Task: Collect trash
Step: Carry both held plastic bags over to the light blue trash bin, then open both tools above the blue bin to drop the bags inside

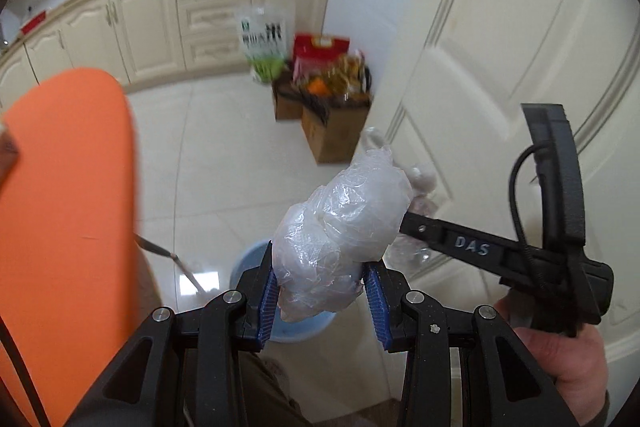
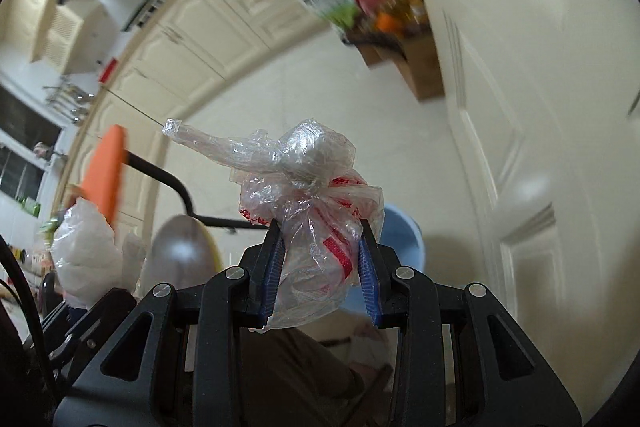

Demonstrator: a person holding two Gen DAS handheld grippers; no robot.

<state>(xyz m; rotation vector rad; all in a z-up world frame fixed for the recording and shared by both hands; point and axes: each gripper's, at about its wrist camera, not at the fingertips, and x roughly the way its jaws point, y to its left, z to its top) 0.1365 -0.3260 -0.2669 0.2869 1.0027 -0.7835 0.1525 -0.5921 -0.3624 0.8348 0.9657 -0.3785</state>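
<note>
My left gripper [image 1: 320, 291] is shut on a crumpled white plastic bag [image 1: 340, 227], held in the air over a light blue bin [image 1: 248, 263] on the floor. My right gripper [image 2: 320, 259] is shut on a clear plastic wrapper with red print [image 2: 308, 211], also held in the air, with the blue bin [image 2: 404, 231] just behind it. The right gripper's body [image 1: 556, 227] shows at the right of the left wrist view, beside the white bag. The white bag [image 2: 84, 251] also shows at the left of the right wrist view.
An orange chair [image 1: 68, 211] stands close on the left. Cardboard boxes full of packaged goods [image 1: 332, 95] sit on the tiled floor by a white door [image 1: 500, 47]. Cream kitchen cabinets [image 1: 160, 15] run along the back.
</note>
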